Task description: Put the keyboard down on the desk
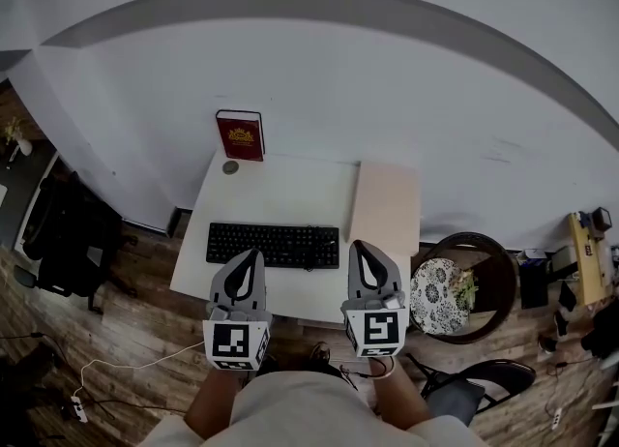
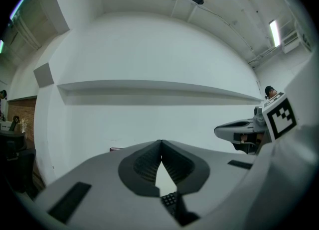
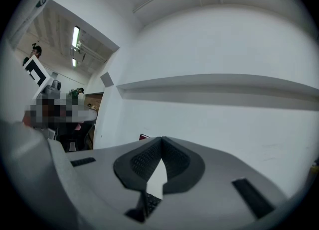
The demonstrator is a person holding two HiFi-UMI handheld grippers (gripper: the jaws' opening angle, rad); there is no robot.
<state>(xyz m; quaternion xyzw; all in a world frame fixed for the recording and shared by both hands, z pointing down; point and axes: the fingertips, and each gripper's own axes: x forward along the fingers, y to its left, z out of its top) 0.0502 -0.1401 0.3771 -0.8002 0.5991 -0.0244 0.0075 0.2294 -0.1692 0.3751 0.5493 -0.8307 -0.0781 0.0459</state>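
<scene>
Head view puts the black keyboard (image 1: pixel 274 244) flat on the white desk (image 1: pixel 290 193), its long axis running left to right in front of you. Your left gripper (image 1: pixel 252 259) points over its near-left part, and your right gripper (image 1: pixel 359 250) just past its right end, both about equally close. Each pair of jaws is pressed together on nothing, so the keyboard looks already set down.

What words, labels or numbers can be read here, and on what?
None can be read.
Book: gold emblem on red cover, lettering too blurred.
Keyboard: key legends too small.
Left gripper, right gripper: cubes carry black-and-white square markers, no words.
</scene>
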